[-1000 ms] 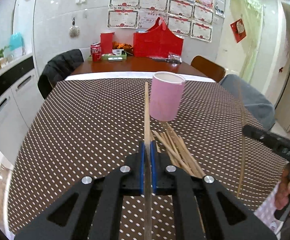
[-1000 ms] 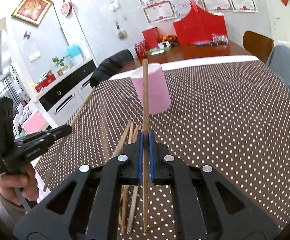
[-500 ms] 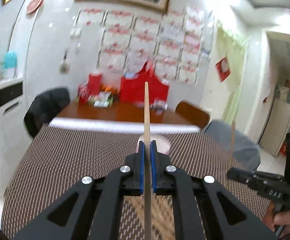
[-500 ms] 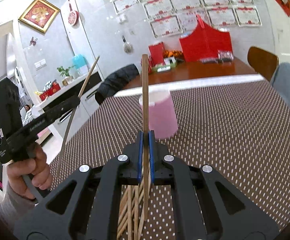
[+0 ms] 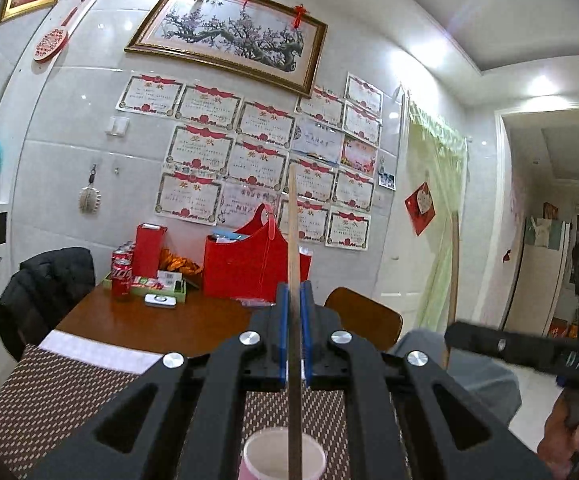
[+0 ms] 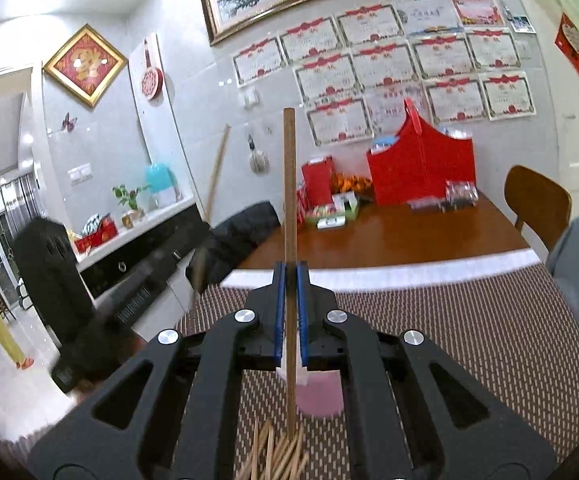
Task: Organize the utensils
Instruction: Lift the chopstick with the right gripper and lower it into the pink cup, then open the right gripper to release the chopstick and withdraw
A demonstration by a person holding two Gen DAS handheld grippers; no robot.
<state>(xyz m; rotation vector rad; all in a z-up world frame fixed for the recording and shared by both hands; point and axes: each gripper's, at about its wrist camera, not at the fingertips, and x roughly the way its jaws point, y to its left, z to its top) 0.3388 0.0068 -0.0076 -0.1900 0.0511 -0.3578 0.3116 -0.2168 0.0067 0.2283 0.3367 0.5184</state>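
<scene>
Both the left gripper (image 5: 294,336) and right gripper (image 6: 290,316) clamp one slender wooden chopstick (image 5: 293,280) each; advise lowering tips squarely into the pink cylindrical cup (image 5: 283,458) beneath the jaws

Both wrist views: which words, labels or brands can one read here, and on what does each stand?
"奖状": heads the certificates; their small print is unreadable.
"DAS", blurred and uncertain: white letters on the side of the right gripper.
Red cans: white script too small to read.
Left gripper: side lettering, seen from the right wrist, too blurred to read.
</scene>
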